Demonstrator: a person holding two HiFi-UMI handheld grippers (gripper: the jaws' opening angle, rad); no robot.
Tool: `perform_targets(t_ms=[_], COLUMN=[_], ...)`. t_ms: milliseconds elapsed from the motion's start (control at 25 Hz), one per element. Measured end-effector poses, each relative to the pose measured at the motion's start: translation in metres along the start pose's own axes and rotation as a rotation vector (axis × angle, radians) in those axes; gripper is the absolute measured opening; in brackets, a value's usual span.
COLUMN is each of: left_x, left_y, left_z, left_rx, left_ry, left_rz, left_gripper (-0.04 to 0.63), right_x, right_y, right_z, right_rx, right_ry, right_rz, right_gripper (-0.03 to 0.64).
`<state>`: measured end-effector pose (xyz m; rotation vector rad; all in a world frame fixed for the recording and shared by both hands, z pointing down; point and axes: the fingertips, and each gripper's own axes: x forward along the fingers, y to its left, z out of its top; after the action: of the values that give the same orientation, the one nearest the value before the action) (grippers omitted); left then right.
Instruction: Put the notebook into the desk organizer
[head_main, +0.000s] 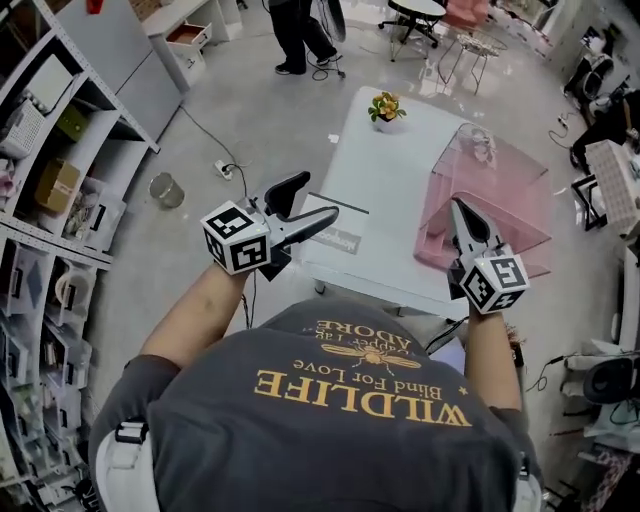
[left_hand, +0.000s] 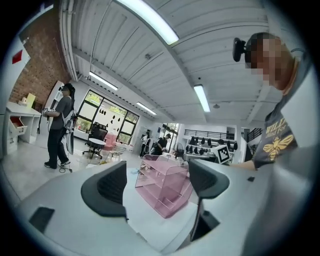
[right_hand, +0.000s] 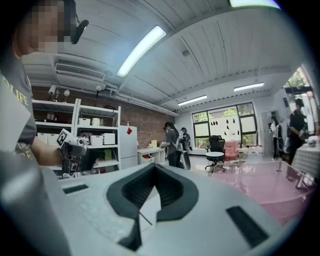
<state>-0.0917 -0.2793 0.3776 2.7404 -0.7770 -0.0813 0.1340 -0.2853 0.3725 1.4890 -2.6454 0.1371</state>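
A pink see-through desk organizer (head_main: 492, 190) stands on the right half of the white table (head_main: 400, 150). It also shows between the left jaws as the organizer (left_hand: 165, 187). A flat white item with dark lettering, apparently the notebook (head_main: 340, 240), lies at the table's near left edge. A thin dark line runs along its far side. My left gripper (head_main: 312, 203) hovers over that edge, open and holding nothing; in its own view the left gripper (left_hand: 156, 182) is wide open. My right gripper (head_main: 458, 207) is shut and empty in front of the organizer. In its own view the right gripper (right_hand: 155, 170) points left across the table.
A small flower pot (head_main: 385, 107) stands at the table's far edge. Metal shelves (head_main: 50, 200) line the left side. A round bin (head_main: 167, 190), a power strip (head_main: 226, 169) and a cable lie on the floor left of the table. A person (head_main: 300, 35) stands beyond, near chairs.
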Motion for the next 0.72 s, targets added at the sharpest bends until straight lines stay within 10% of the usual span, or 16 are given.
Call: perform_targets(t_ms=[440,720], left_x=[0.023,0.014], left_y=[0.092,0.189], left_z=[-0.037,-0.130], left_rx=[-0.087,-0.275], left_ry=[0.125,0.363], left_rz=[0.090,0.115], left_gripper=[0.387,0.367], right_x=[0.068,0.093], right_y=[-0.014,-0.006], right_z=[-0.011,-0.028], right_rx=[0.018,0.047], right_ry=[-0.004,0.043], right_rz=[0.095,0.029], right_gripper=[0.000,0.002])
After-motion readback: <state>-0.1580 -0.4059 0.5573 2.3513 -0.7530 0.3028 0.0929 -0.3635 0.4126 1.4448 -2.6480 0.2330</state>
